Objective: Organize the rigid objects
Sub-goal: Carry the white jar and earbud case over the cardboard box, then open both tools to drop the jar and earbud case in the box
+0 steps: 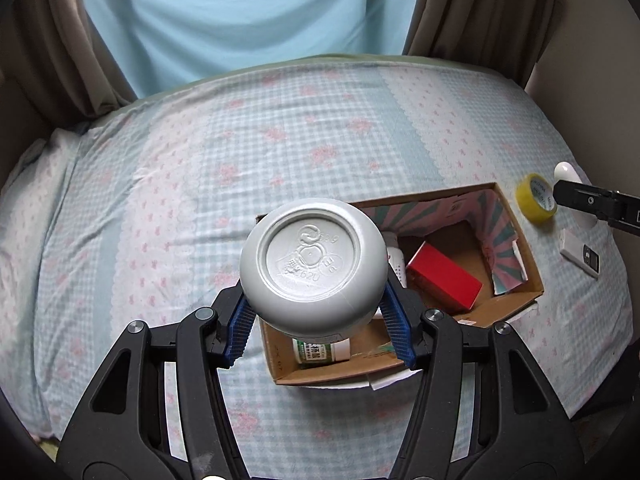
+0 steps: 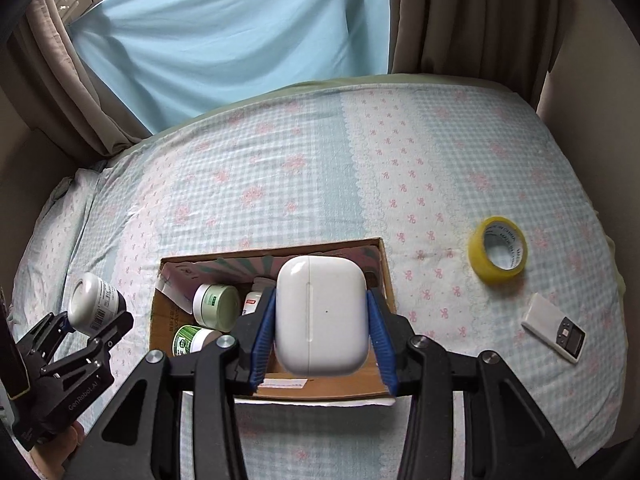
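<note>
The left hand-held gripper pinches a grey bottle above the cardboard box on the bed; the right hand-held gripper pinches a white earbud case there too. Both could collide over the crowded box, and the smooth case might slip.

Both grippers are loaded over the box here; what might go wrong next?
1. The left gripper pinches the grey bottle on its rounded sides, so it may slip.
2. The cardboard box already holds jars; dropping the white earbud case from the right gripper could land it on them.
</note>
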Demonstrator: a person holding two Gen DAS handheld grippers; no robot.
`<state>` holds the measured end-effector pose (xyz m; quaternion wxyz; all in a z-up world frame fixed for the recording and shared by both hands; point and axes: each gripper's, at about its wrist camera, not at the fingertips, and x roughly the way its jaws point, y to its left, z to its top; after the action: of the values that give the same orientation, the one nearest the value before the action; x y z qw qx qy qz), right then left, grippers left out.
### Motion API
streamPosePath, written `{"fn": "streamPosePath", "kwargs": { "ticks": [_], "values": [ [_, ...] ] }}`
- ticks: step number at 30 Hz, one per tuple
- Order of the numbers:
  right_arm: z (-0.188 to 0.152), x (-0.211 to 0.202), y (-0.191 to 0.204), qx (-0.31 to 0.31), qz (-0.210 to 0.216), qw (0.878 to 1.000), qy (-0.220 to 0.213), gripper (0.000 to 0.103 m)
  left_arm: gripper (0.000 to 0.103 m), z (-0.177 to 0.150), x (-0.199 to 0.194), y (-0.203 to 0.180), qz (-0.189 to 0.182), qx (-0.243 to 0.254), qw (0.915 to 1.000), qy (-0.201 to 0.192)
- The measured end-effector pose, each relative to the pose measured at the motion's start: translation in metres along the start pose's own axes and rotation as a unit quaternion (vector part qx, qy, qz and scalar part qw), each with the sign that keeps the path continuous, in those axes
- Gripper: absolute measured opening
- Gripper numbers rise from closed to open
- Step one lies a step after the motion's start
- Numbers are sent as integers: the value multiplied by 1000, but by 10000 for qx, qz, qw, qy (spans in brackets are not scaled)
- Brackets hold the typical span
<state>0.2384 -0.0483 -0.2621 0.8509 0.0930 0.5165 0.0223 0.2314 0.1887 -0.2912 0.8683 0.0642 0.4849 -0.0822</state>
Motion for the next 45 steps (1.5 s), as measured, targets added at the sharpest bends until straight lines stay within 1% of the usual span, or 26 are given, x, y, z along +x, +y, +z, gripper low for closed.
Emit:
{"fn": "streamPosePath", "kwargs": {
  "ticks": [4,7,11,14,17,20,24,27,30,31,32,33,34,35,36,37,40,45],
  "values": [
    [7,36,2,260,108,9992,281,40,53,-2,31,0,-111,308,9992,244],
    [12,63,2,345,96,9982,484,40,53,-5,52,-14,-343,721,9960,406],
    [14,100,-2,472,60,9954,828,40,53,-10,73,-44,-671,1486,9850,572],
    [10,128,-7,545,95,9908,1232,40,53,-13,87,-62,-962,1823,9757,746],
    [3,147,-6,469,66,9888,1414,40,53,-14,98,-76,-1013,2166,9671,872],
    [-2,159,-7,386,25,9883,1473,40,53,-13,108,-81,-1190,2299,9594,1117],
    [-3,173,-6,102,-132,9871,1590,40,53,-17,118,-87,-1177,2547,9506,1331],
    [-2,178,-6,-94,-191,9864,1630,40,53,-19,119,-89,-1169,2662,9472,1355],
    [0,179,-7,-132,-163,9861,1647,40,53,-19,120,-90,-1196,2664,9459,1415],
    [0,178,-8,-138,-131,9868,1611,41,56,-19,120,-92,-1176,2642,9471,1389],
    [1,177,-8,-152,-83,9873,1578,47,73,-18,118,-93,-1109,2629,9494,1312],
    [1,175,-7,-176,-18,9877,1554,56,91,-17,115,-94,-1011,2629,9515,1235],
    [1,172,-5,-231,23,9880,1526,89,102,-16,111,-94,-1021,2595,9536,1138],
    [1,169,-4,-289,110,9885,1478,103,103,-15,108,-93,-1143,2534,9543,1097],
    [0,166,-1,-326,291,9883,1461,103,103,-14,106,-93,-1231,2465,9553,1075],
    [-2,164,0,-371,298,9880,1470,103,103,-14,104,-92,-1245,2418,9565,1059],
    [-7,158,3,-496,149,9888,1400,103,103,-15,105,-93,-1227,2372,9578,1067],
    [-11,148,-2,-320,232,9905,1316,103,103,-19,103,-96,-1234,2296,9593,1083]
  ]
}}
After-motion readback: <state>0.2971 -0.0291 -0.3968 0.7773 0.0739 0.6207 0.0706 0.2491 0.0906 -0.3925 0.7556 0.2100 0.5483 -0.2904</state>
